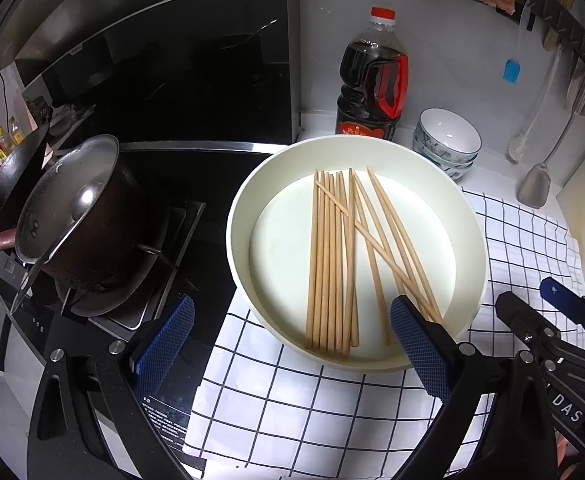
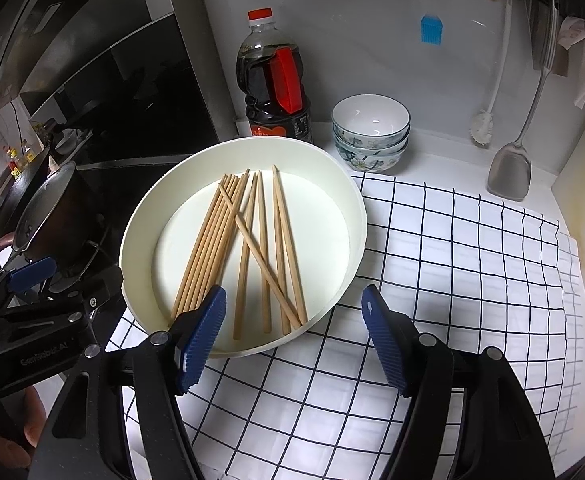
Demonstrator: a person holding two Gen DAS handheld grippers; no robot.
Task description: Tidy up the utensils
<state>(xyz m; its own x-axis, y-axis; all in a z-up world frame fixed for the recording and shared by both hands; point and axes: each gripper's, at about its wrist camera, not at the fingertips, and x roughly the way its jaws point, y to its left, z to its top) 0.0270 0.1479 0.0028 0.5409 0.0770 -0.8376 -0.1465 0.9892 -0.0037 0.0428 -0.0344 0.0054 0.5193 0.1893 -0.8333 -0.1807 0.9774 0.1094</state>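
Observation:
Several wooden chopsticks (image 1: 332, 256) lie loose in a round white basin (image 1: 240, 216), some crossed over others; they also show in the right wrist view (image 2: 252, 248), in the same basin (image 2: 140, 240). My left gripper (image 1: 292, 344) is open and empty, hovering at the basin's near rim, its right finger over the rim. My right gripper (image 2: 292, 340) is open and empty, at the near rim, its left finger over the chopstick ends. The right gripper shows at the lower right of the left wrist view (image 1: 552, 320).
A checked cloth (image 2: 452, 280) lies under the basin. A soy sauce bottle (image 2: 272, 84) and stacked bowls (image 2: 368, 132) stand behind. A steel spatula (image 2: 510, 172) and brush hang on the right wall. A stove with a pot (image 1: 72, 208) is left.

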